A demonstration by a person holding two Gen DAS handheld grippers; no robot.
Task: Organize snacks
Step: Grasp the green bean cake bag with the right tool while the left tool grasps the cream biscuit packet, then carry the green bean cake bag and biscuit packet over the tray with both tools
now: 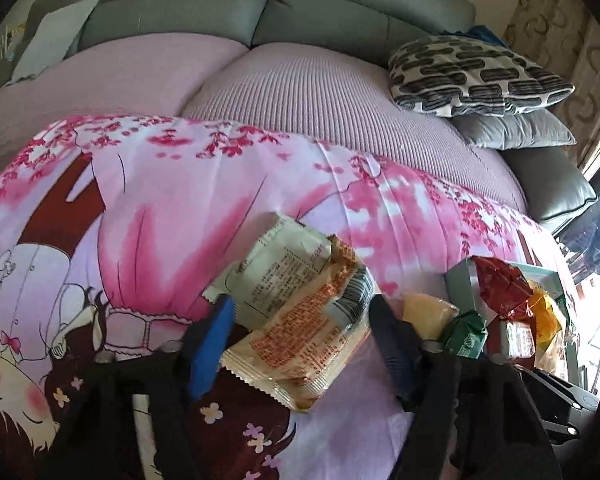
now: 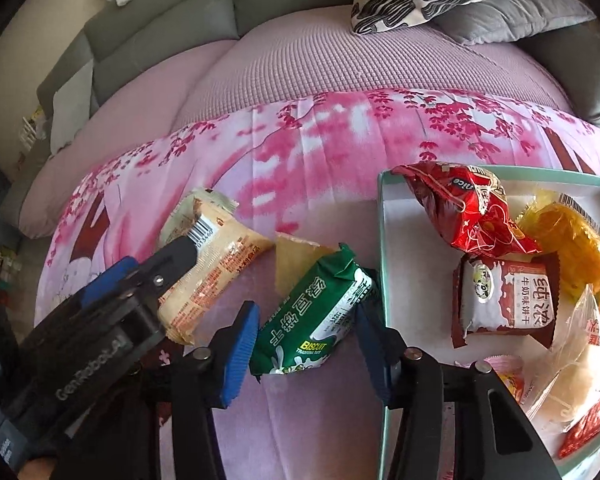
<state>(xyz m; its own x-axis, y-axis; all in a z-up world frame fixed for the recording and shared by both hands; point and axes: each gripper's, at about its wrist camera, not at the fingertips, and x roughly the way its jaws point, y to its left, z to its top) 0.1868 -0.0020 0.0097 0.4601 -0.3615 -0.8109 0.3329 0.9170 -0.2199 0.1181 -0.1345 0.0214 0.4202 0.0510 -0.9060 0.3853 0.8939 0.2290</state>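
A cream snack packet with orange print (image 1: 300, 332) lies on the pink blanket, and a paler packet (image 1: 280, 264) sits just behind it. My left gripper (image 1: 300, 336) has a pad against each long edge of the orange-print packet (image 2: 216, 264). A green biscuit packet (image 2: 316, 316) is pinched between the blue pads of my right gripper (image 2: 306, 340), just left of the box. It also shows in the left wrist view as a green packet (image 1: 464, 332). A pale yellow packet (image 2: 296, 256) lies between the two held ones.
A shallow white box with a teal rim (image 2: 382, 260) at the right holds several snacks, among them a red bag (image 2: 460, 208) and a yellow bag (image 2: 572, 248). Patterned pillows (image 1: 472, 76) lie on the sofa behind the flowered blanket (image 1: 220, 200).
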